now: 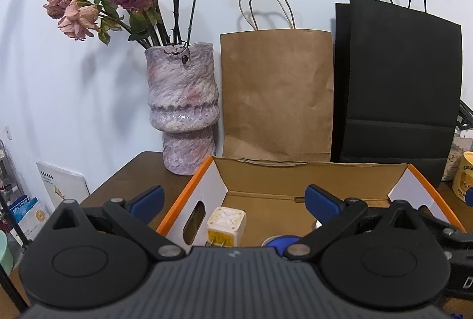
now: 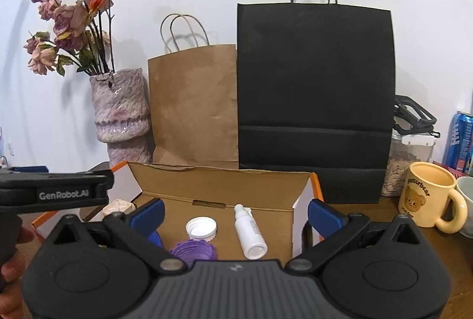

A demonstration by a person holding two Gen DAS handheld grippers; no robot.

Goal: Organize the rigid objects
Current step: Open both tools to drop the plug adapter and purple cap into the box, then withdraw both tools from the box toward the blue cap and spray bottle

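Observation:
An open cardboard box with orange edges (image 1: 189, 186) (image 2: 298, 215) sits on the brown table. In the left wrist view it holds a white plug adapter (image 1: 226, 226) and a blue round piece (image 1: 282, 242). The right wrist view shows a white cap (image 2: 201, 228), a purple ridged lid (image 2: 192, 251) and a small white bottle (image 2: 249, 232) lying on the box floor. My left gripper (image 1: 235, 200) hangs open above the box's left part, holding nothing. My right gripper (image 2: 235, 214) is open over the box's near side, also holding nothing. The left gripper's body (image 2: 56, 192) and a hand (image 2: 11, 268) show at the left.
Behind the box stand a mottled pink vase of dried roses (image 1: 181, 109), a brown paper bag (image 1: 276, 94) and a black paper bag (image 2: 314, 100). To the right are a yellow bear mug (image 2: 427, 196), a jar (image 2: 408, 162) and a blue can (image 2: 459, 141).

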